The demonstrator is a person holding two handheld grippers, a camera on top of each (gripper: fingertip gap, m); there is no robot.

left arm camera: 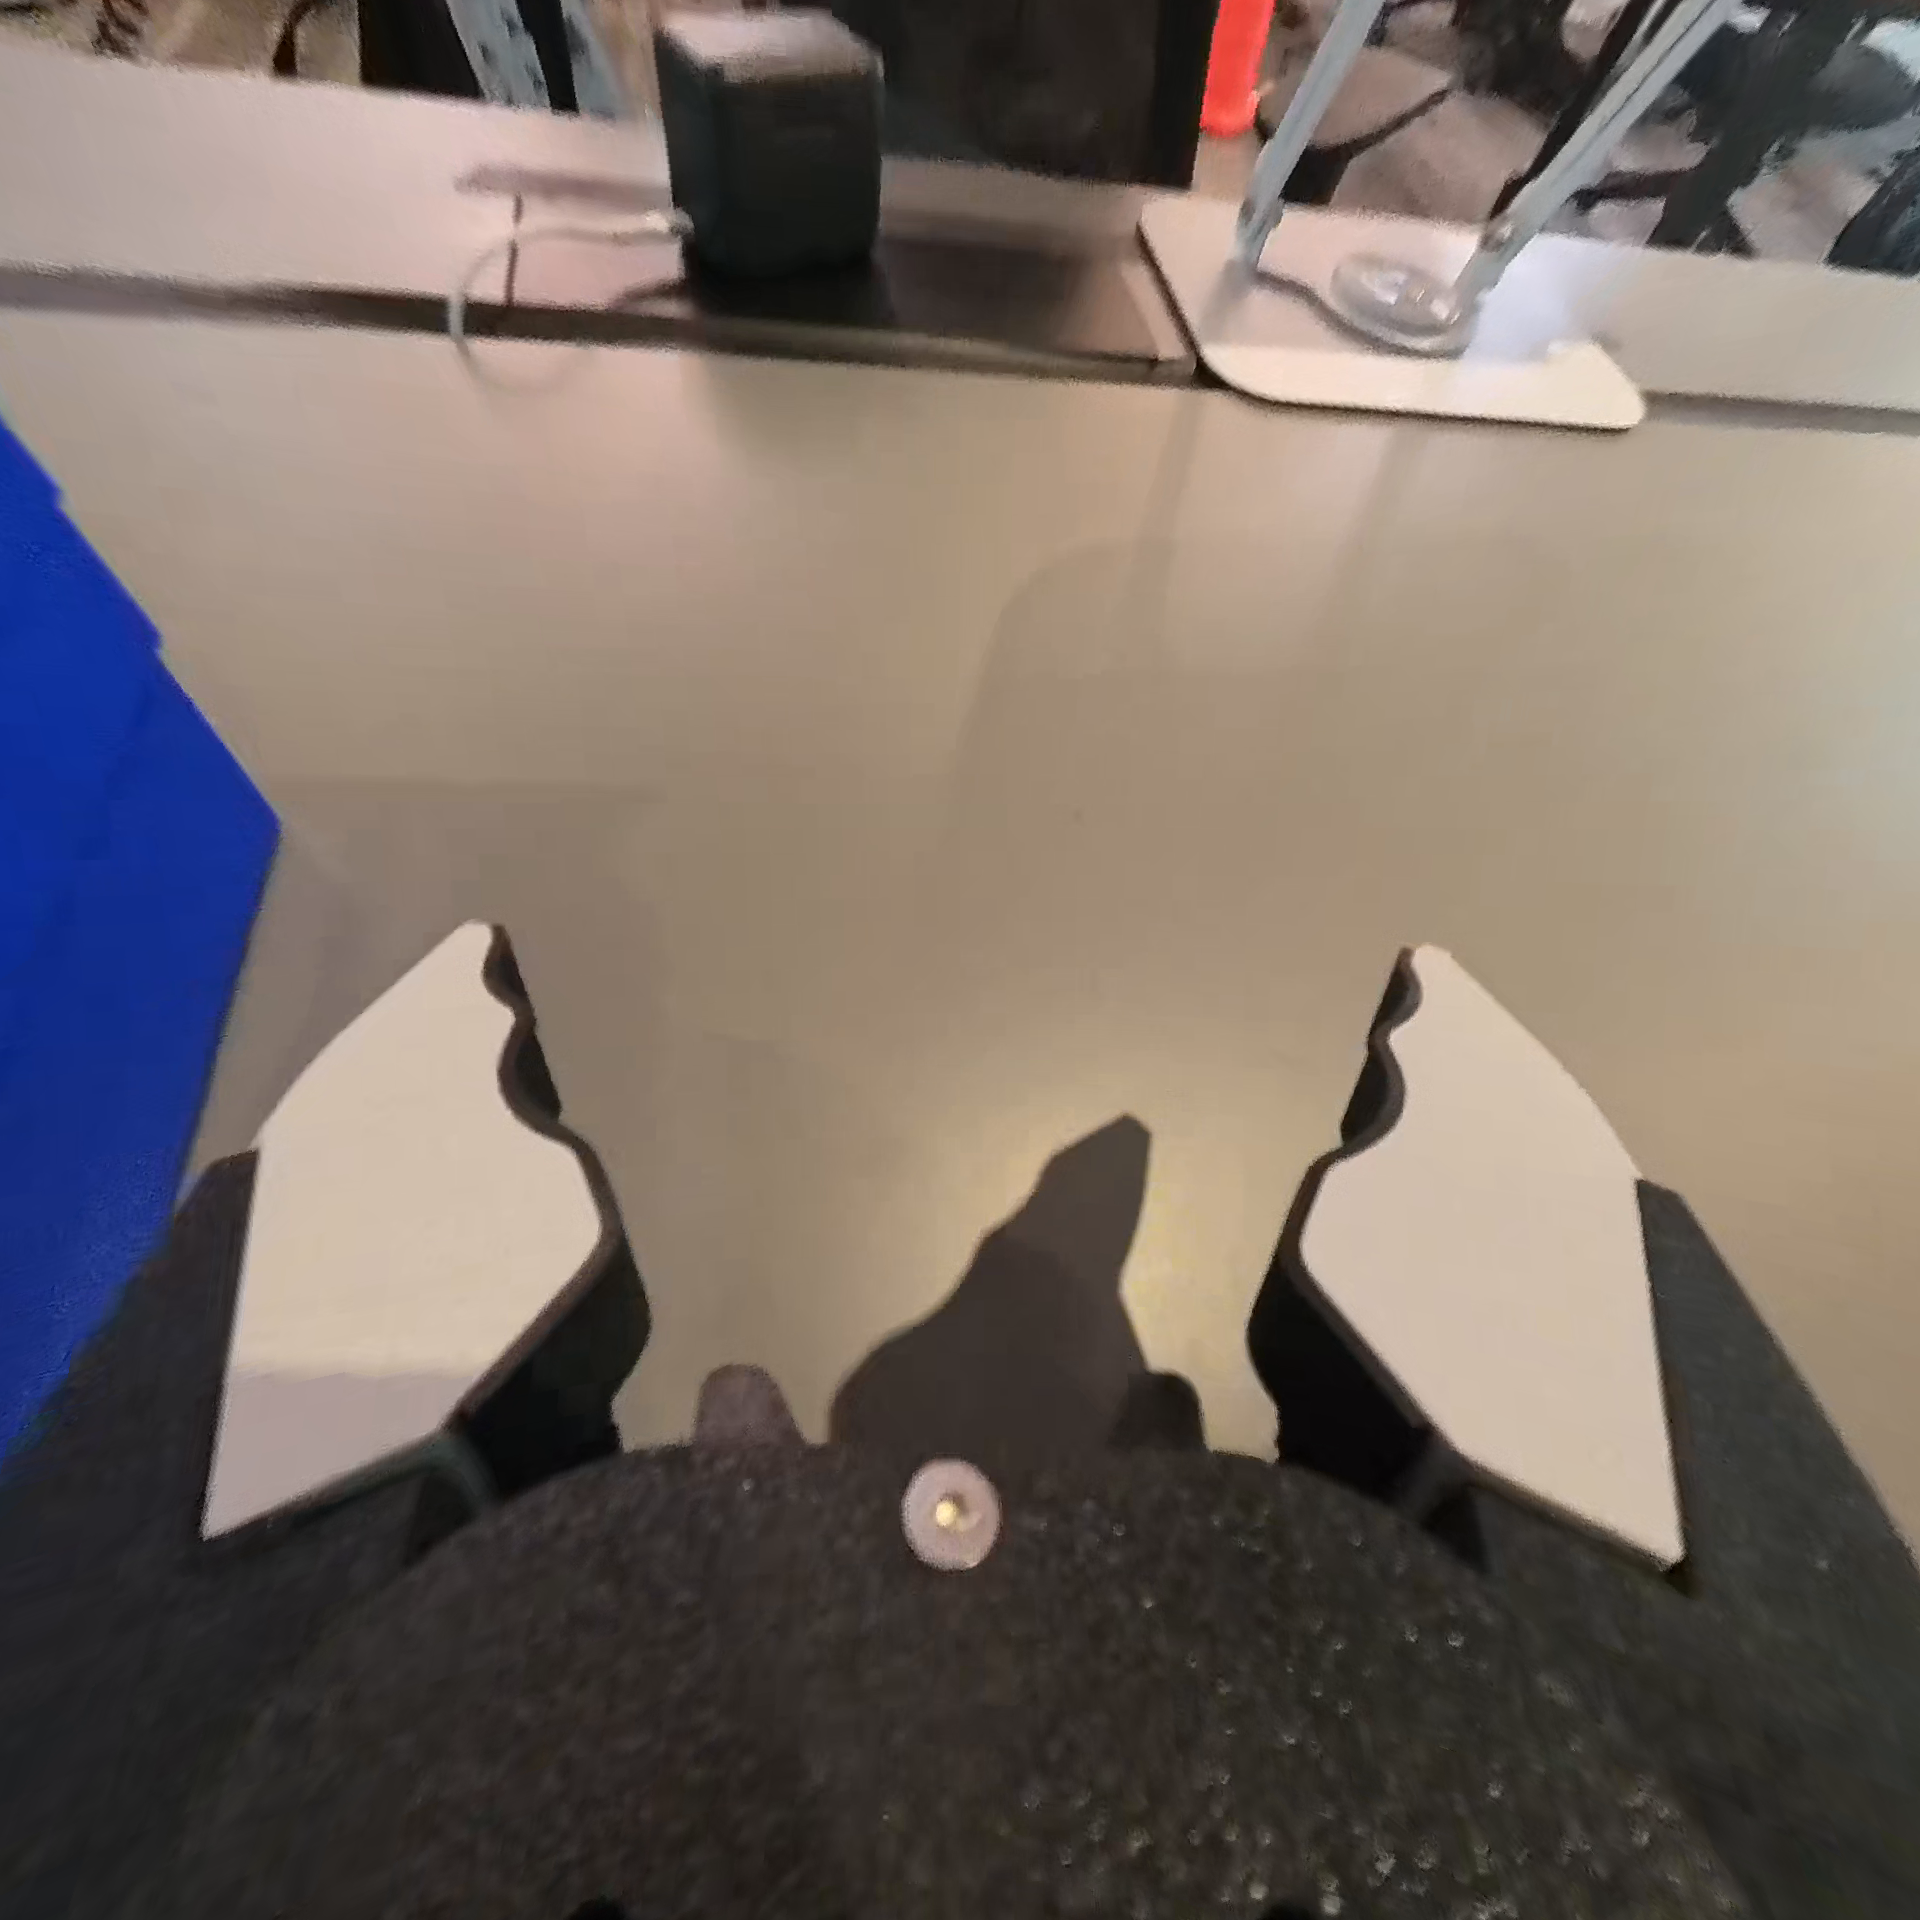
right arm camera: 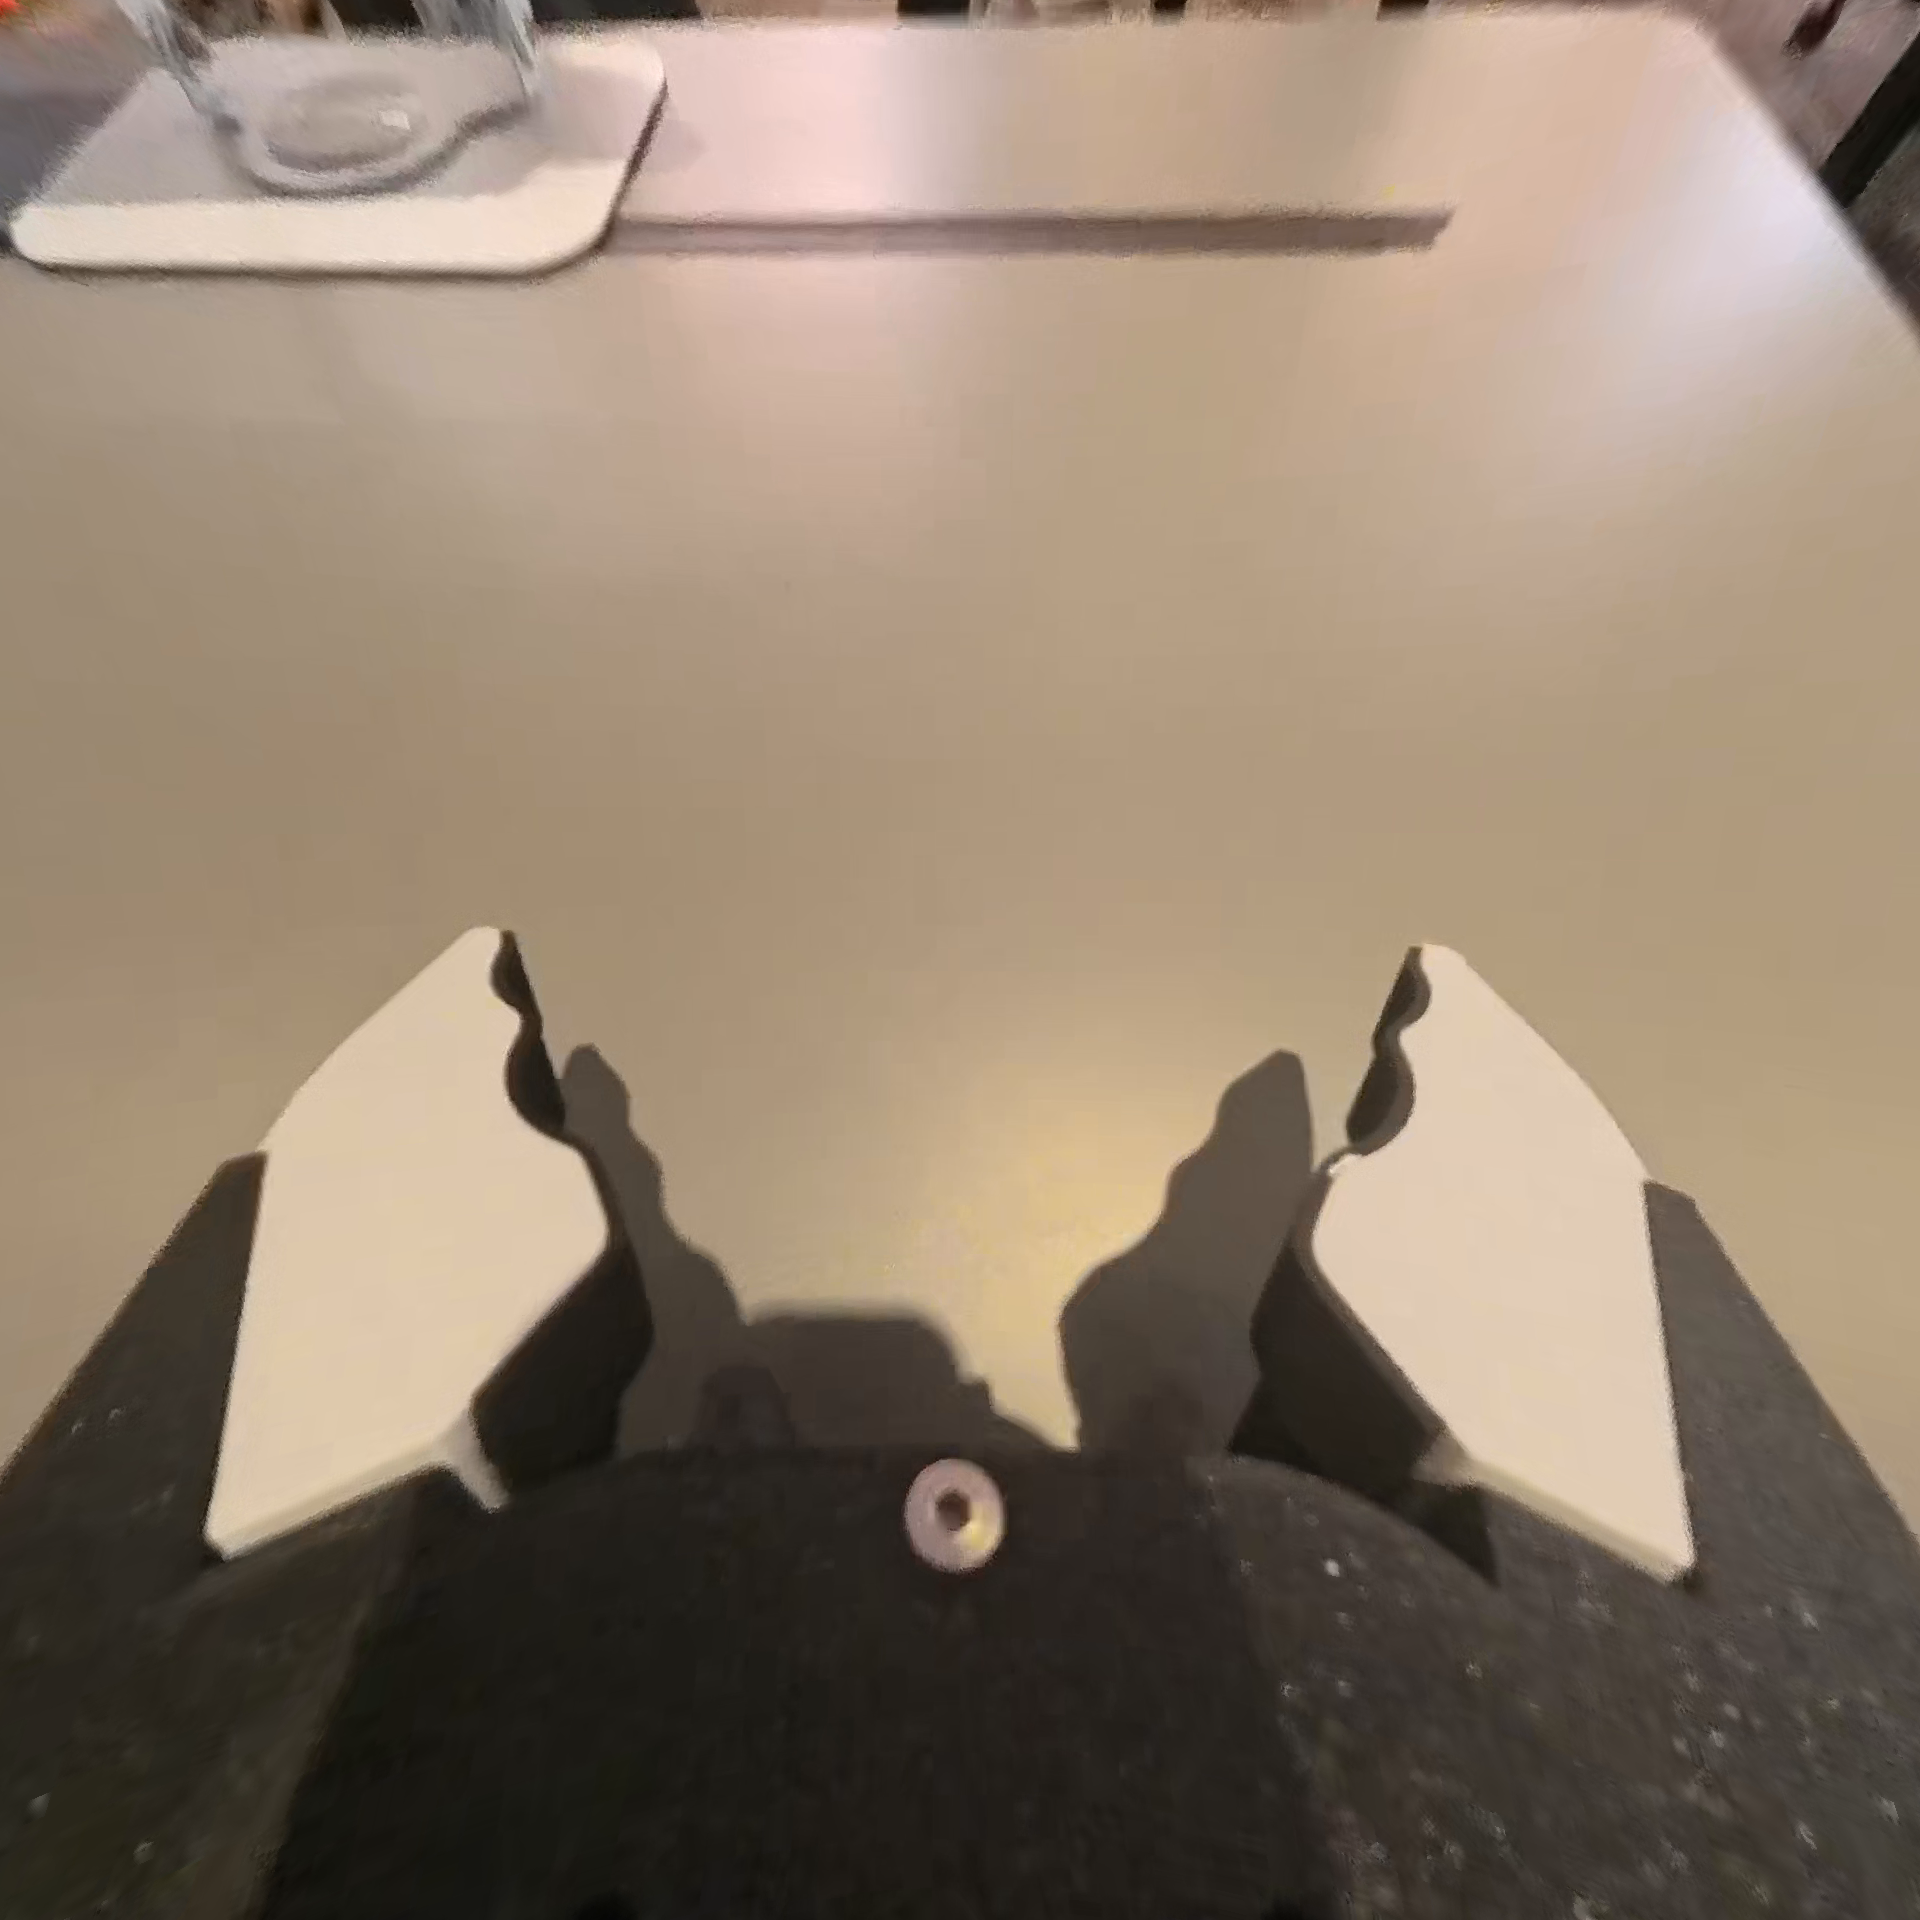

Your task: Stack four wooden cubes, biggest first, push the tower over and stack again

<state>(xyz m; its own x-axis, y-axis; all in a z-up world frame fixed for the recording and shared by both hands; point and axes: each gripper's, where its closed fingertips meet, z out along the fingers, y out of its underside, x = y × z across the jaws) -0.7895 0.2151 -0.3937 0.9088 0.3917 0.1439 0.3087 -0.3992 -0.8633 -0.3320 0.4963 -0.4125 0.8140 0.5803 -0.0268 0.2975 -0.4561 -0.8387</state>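
Note:
No wooden cubes show in either view. My left gripper [left arm camera: 951,951] is open and empty, its white fingers [left arm camera: 416,1195] spread wide over the bare beige table [left arm camera: 831,675]. My right gripper [right arm camera: 956,951] is also open and empty, with its fingers [right arm camera: 416,1195] spread over the same table [right arm camera: 935,571]. Both views are blurred. Neither gripper shows in the other's view.
A blue object [left arm camera: 94,883] stands at the left edge of the left wrist view. At the table's far side are a black box [left arm camera: 774,145], a dark slab [left arm camera: 1029,301] and a white mat [left arm camera: 1423,353] [right arm camera: 343,187] bearing a clear stand [right arm camera: 332,125].

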